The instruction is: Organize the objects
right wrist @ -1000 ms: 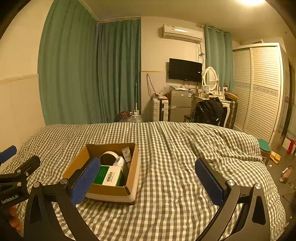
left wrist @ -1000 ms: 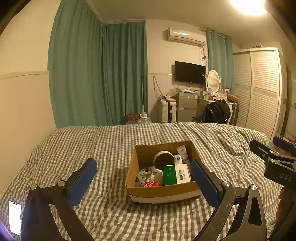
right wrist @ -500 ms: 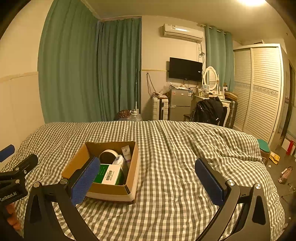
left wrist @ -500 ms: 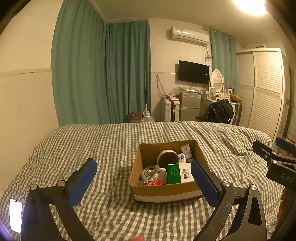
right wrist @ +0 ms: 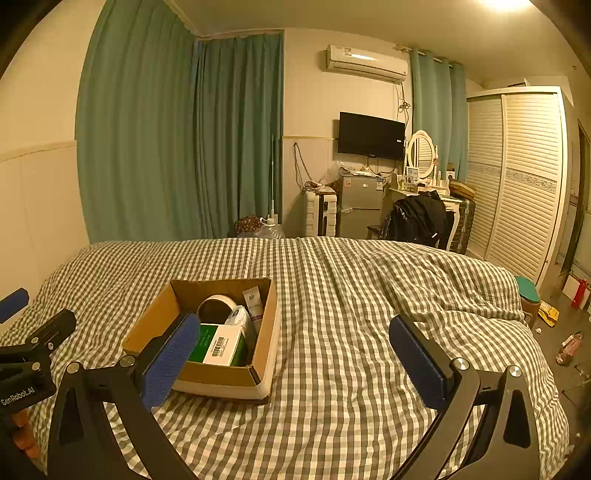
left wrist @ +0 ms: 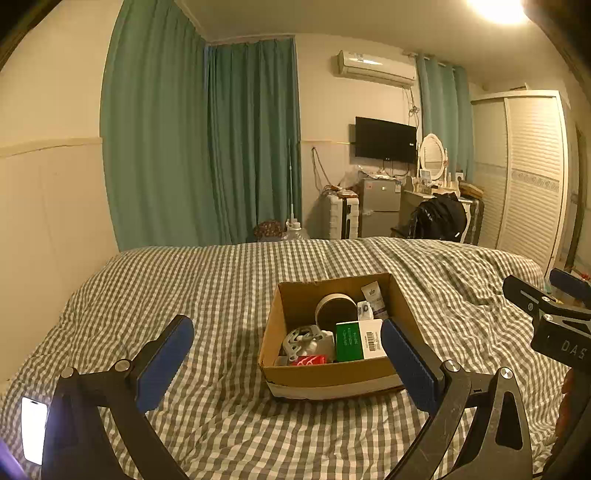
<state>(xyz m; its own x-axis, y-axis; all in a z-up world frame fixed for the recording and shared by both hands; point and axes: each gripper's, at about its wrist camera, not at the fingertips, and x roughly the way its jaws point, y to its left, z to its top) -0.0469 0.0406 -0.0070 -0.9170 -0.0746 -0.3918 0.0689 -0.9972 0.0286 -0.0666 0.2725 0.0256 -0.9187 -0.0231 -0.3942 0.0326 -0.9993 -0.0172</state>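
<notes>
"GenRobot.AI" marks the left gripper (right wrist: 22, 325) — both it and the right gripper (right wrist: 291, 354) gape, empty, lower frame, near the box (right wrist: 266, 332).

— What's the room like?
— A bedroom, lit warm by a ceiling lamp (left wrist: 496, 9). Teal curtains (left wrist: 199, 147) cover the far corner, and an air conditioner (right wrist: 365, 62) hangs high on the cream wall.
— And the furniture?
— A bed in a grey checked cover (right wrist: 351, 295), a black television (right wrist: 371, 136) above a small fridge (right wrist: 360, 206), an oval mirror (left wrist: 432, 157), and a white louvred wardrobe (right wrist: 517, 177) at the right.
</notes>
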